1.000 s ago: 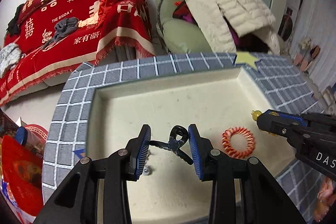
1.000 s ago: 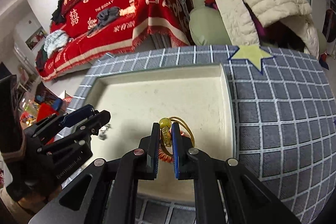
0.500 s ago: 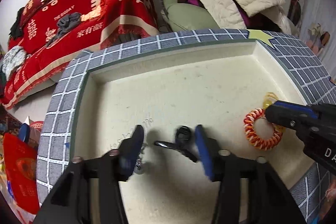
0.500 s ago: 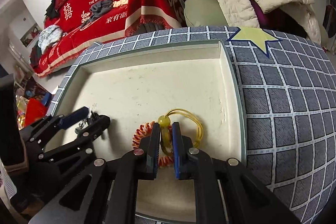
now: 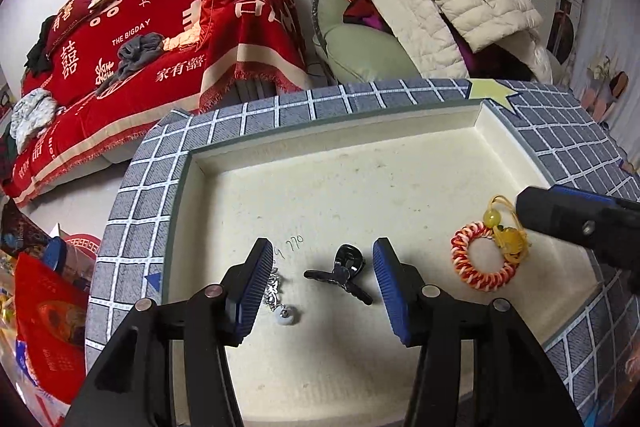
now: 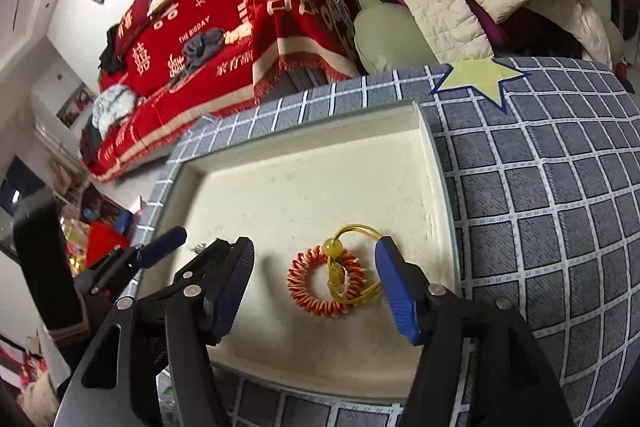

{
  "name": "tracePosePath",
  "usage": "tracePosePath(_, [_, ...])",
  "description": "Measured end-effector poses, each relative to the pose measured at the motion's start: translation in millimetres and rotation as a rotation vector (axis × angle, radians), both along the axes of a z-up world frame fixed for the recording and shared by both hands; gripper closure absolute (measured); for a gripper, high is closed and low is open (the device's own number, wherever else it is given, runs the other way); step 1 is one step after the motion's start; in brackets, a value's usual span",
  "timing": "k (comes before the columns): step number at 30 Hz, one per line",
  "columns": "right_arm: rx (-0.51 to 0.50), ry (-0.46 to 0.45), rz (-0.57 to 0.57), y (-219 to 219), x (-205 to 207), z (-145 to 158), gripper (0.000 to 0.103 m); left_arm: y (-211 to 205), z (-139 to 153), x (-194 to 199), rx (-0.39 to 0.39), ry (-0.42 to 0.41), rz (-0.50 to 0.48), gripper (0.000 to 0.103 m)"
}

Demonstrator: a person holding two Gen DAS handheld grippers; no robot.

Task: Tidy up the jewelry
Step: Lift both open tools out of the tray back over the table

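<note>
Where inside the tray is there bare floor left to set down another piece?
The far half of the tray is bare, from the back wall to the items. The near strip is crowded: silver chain with white bead at left, black hair clip in the middle, red-and-white coil bracelet with its yellow charm at right.

Desk (image 5: 224,131) is covered in a grey cloth with a white grid, yellow star patch (image 5: 490,91) at the upper right of the frame. A shallow cream tray (image 5: 320,167) lies directly on it, filling most of the centre. On the tray floor: black hair claw clip (image 5: 340,273) at lower centre, lying on its side; silver chain with a white bead (image 5: 280,301) just left of it; red-and-white coil bracelet (image 5: 484,259) at right, a yellow bead-and-cord charm (image 5: 506,233) resting on its upper edge. All three groups are apart from each other. Faint pen marks above the chain.
</note>
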State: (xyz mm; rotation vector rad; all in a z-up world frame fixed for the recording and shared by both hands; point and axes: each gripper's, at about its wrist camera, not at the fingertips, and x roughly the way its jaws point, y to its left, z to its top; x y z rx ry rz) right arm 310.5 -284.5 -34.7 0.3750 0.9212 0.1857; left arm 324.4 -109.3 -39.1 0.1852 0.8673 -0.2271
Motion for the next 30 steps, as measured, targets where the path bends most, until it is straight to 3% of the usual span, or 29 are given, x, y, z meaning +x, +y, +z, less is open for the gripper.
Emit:
tracePosePath(1, [0.003, -0.004, -0.006, -0.5, -2.3, 2.5, 0.036, 1.7, 1.9, -1.1, -0.001, -0.004, 0.005, 0.004])
tracePosePath(2, [0.011, -0.007, -0.015, -2.1, -5.3, 5.3, 0.036, 3.0, 3.8, -2.6, -0.002, -0.012, 0.011, 0.000])
tracePosePath(7, [0.000, -0.020, -0.034, -2.7, -17.0, 12.8, 0.035, 13.6, 14.2, -11.6, -0.006, -0.056, 0.024, 0.000])
tracePosePath(9, [-0.041, -0.026, -0.040, 0.3, -23.6, 16.4, 0.024, 17.5, 17.1, -15.7, -0.001, -0.068, 0.029, 0.000])
tracePosePath(16, [-0.148, -0.090, -0.052, 10.8, -56.1, 34.7, 0.021, 37.5, 32.8, -38.0, -0.031, -0.092, 0.050, 0.000])
tracePosePath(18, [-0.164, -0.116, -0.056, 13.6, -68.7, 40.8, 0.004, 43.2, 36.3, -48.1, -0.038, -0.093, 0.050, 0.000])
tracePosePath(19, [-0.165, -0.129, -0.057, 14.2, -73.4, 43.3, 0.001, 47.1, 38.5, -55.6, -0.042, -0.096, 0.049, 0.000])
tracePosePath(23, [-0.146, -0.200, -0.064, 17.4, -101.6, 54.6, 0.000, 57.2, 44.1, -79.3, -0.057, -0.095, 0.042, 0.000])
tracePosePath(30, [-0.145, -0.162, -0.054, 23.9, -133.9, 62.8, 0.000, 77.0, 48.0, -123.1, -0.073, -0.101, 0.085, 0.000])
